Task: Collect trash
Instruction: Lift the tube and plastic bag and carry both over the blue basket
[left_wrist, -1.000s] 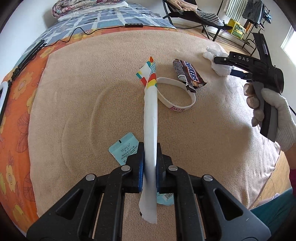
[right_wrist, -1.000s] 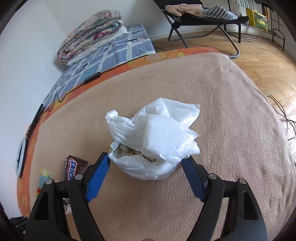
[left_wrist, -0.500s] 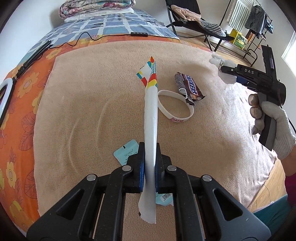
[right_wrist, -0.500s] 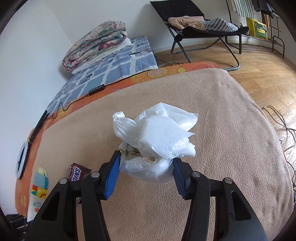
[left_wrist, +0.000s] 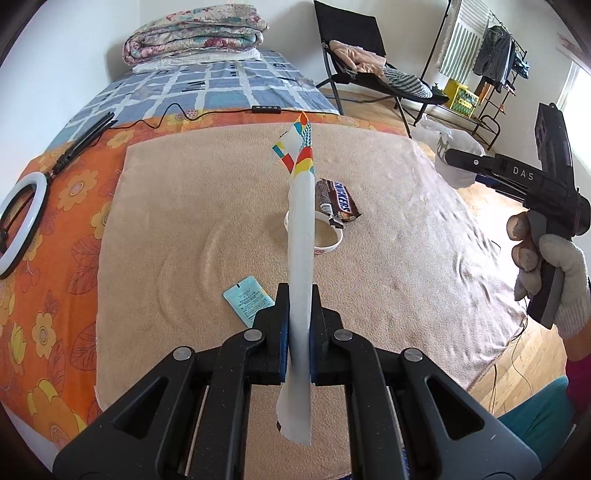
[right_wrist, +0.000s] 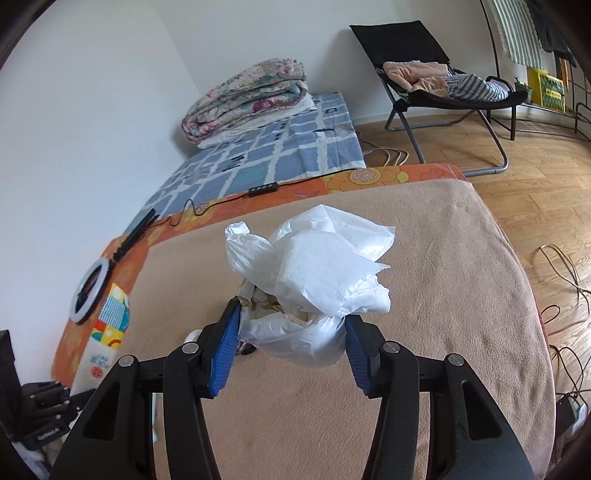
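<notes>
A: Looking along the left gripper (left_wrist: 299, 334), I am seeing its two fingers pressing from both sides on a long white wrapper (left_wrist: 301, 266). The wrapper is standing nearly upright between the blue pads, and its coloured end is pointing up and away. The lower end is hanging below the fingers.

B: And what is lying on the beige blanket (left_wrist: 399, 258) behind it?

A: A Snickers wrapper (left_wrist: 338, 201) is lying there, touching a white wristband (left_wrist: 327, 243), which the long wrapper is partly hiding. A small teal sachet (left_wrist: 248, 298) is lying just beside the left finger.

B: Is the other tool holding something?

A: Yes. The right gripper (right_wrist: 291, 345) is standing about half open, and both blue pads are pressing on the lower part of a white plastic bag (right_wrist: 314, 277). The bag is crumpled and bulging up above the fingers. It seems lifted off the blanket, but the view is not making this sure.

B: Where is it in the left view?

A: At the right edge, a gloved hand (left_wrist: 546, 269) is gripping the handle of that tool, and the bag is showing beyond the blanket's far corner. A ring light (right_wrist: 90, 290) is lying on the orange flowered cover (left_wrist: 48, 229), at the left.
</notes>
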